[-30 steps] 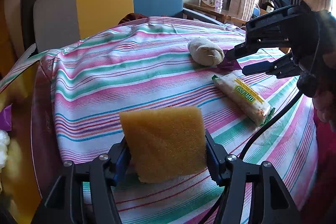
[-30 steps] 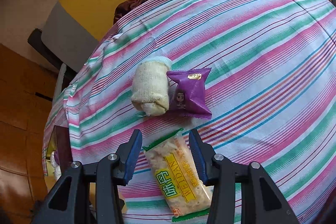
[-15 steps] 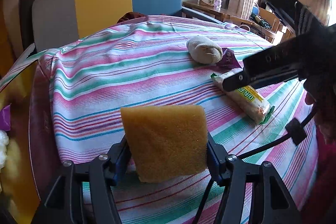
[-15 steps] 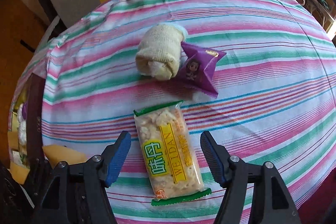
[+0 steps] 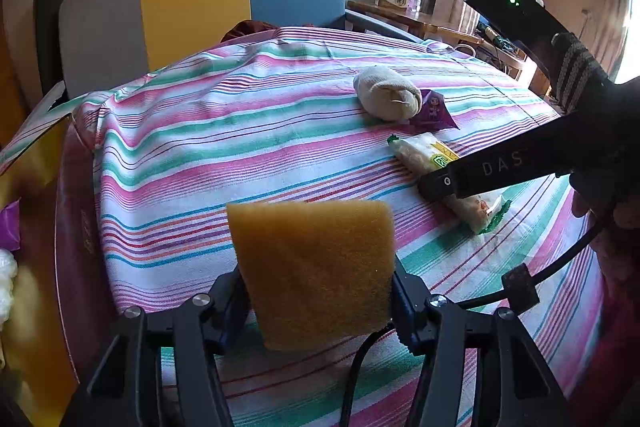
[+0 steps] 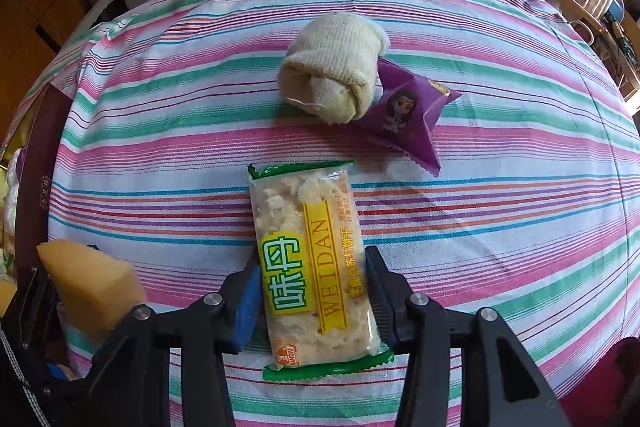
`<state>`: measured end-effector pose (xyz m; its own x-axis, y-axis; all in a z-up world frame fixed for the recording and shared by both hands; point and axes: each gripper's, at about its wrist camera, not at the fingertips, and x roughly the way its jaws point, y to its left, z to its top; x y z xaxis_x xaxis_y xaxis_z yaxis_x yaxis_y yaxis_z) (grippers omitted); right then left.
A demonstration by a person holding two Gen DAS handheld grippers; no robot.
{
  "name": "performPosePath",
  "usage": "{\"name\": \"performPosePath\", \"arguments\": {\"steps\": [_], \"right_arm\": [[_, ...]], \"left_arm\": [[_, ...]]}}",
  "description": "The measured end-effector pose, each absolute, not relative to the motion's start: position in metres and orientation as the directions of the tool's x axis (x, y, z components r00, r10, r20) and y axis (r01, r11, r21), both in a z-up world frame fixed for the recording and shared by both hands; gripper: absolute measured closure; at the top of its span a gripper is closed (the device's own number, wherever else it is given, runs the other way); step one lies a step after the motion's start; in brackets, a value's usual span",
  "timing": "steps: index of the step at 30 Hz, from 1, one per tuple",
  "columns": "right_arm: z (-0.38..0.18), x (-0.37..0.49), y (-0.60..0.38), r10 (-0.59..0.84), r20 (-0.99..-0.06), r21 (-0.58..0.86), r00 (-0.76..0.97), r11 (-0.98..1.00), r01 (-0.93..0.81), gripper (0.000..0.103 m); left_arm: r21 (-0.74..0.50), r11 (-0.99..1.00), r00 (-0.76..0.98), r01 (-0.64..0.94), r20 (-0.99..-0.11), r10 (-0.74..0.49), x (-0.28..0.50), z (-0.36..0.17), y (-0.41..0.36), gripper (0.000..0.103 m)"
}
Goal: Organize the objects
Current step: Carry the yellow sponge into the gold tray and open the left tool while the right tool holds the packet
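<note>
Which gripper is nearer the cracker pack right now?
Right. The right gripper straddles the cracker pack, closing on it. The left gripper is off to the side, holding the sponge.

on the tablecloth [image 6: 160,131], a cracker packet [image 6: 312,267] lies near; a rolled sock [image 6: 332,71] lies farther, touching a candy wrapper [image 6: 408,115] on its right.

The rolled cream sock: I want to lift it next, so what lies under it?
The rolled cream sock overlaps one corner of the purple snack packet, on the striped tablecloth. Anything else beneath the sock is covered.
</note>
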<state>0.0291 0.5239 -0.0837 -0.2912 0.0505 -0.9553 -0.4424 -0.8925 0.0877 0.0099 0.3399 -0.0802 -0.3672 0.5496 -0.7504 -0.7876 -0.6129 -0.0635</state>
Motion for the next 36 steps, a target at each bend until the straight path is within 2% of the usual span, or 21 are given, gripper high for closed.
{"name": "performPosePath", "arguments": {"steps": [7, 22, 36], "right_arm": [[-0.083, 0.030, 0.524, 0.074, -0.951, 0.064, -0.301, -0.903, -0.425, 0.054], [-0.083, 0.029, 0.519, 0.133, -0.935, 0.006, -0.329, -0.921, -0.390, 0.055], [-0.083, 0.034, 0.506, 0.162, -0.927, -0.024, -0.339, -0.926, -0.378, 0.055]], "left_arm": [[-0.048, -0.623, -0.390, -0.781, -0.741, 0.546, 0.016, -0.068, 0.328, 0.045], [-0.079, -0.639, -0.445, -0.766, -0.652, 0.614, 0.031, -0.006, 0.284, 0.045], [-0.136, -0.722, -0.483, -0.678, -0.658, 0.578, 0.003, 0.003, 0.225, 0.045]]}}
